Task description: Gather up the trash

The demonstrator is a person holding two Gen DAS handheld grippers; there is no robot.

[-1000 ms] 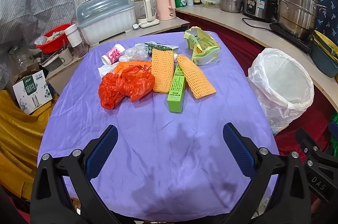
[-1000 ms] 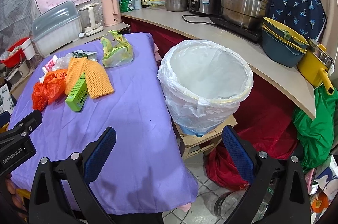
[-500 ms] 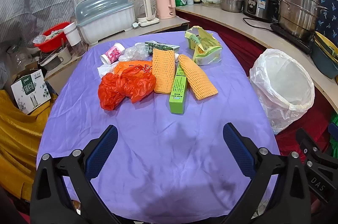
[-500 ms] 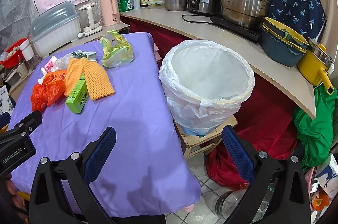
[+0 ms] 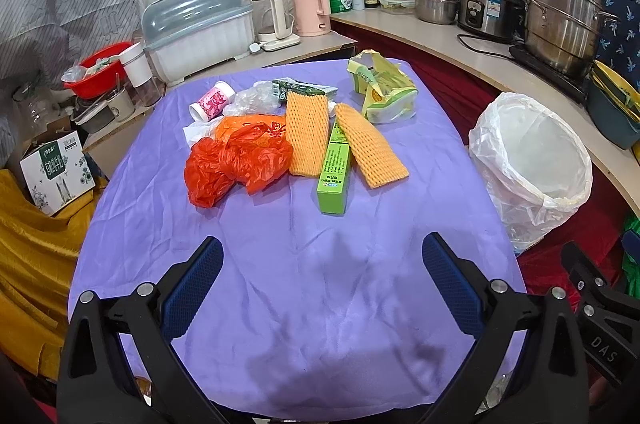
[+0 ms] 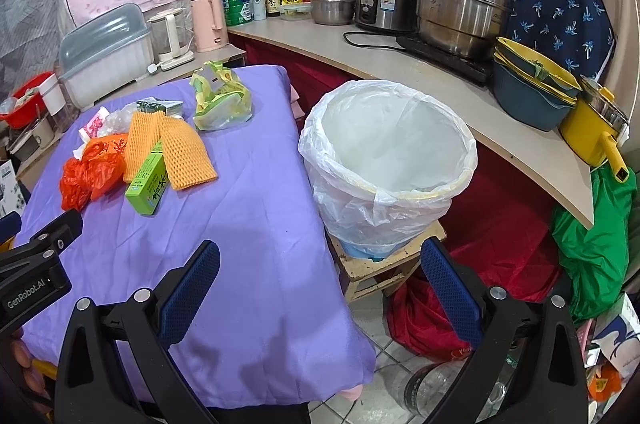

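Observation:
Trash lies clustered on the purple-covered table point(image 5: 304, 288): a crumpled red plastic bag point(image 5: 236, 162), two orange foam nets point(image 5: 307, 132), a green carton point(image 5: 335, 168), a yellow-green snack bag point(image 5: 384, 90), a pink-patterned cup point(image 5: 212, 100) and clear wrap. A bin lined with a white bag point(image 6: 390, 164) stands on a low stool right of the table. My left gripper point(image 5: 322, 284) hovers open over the bare near cloth, well short of the trash. My right gripper point(image 6: 320, 284) is open too, above the table's right edge and in front of the bin.
A curved counter point(image 6: 400, 64) behind the bin carries steel pots, a rice cooker, bowls and bottles. A dish box point(image 5: 200, 28), kettles and a red basin sit beyond the table. Red and green bags point(image 6: 596, 244) lie on the floor at right.
Both views have shifted slightly, the table contents sliding a little right and down in the left wrist view. Both grippers stay open and nothing on the table has moved.

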